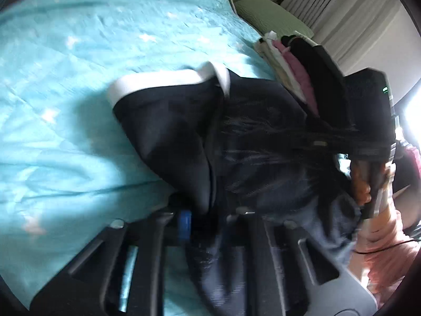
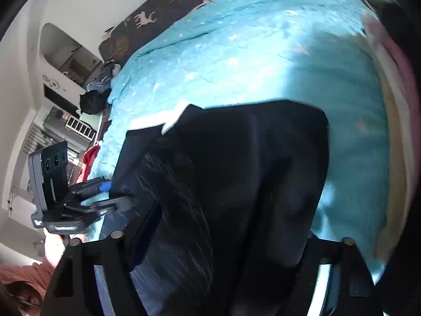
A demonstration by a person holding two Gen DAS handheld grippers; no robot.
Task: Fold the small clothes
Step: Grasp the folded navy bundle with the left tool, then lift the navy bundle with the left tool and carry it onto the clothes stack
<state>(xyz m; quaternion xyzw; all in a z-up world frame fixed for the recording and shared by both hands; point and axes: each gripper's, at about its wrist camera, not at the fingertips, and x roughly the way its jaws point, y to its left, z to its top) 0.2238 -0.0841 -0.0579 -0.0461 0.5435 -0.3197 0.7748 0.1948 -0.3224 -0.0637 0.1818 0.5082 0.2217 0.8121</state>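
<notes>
On a turquoise bedspread (image 1: 79, 79), a dark garment (image 1: 184, 121) is pinched by the nearly closed left gripper (image 1: 202, 210); the right gripper's (image 2: 218, 237) grip cannot be told. Loose cloth could slip, spoiling the fold.

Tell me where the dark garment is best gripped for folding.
Probably at the white-trimmed hem of the dark garment, coming from the turquoise bedspread side: that edge lies free and flat, while the near end is bunched up at both grippers.

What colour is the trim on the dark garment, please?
White trim, clearest in the left wrist view.
</notes>
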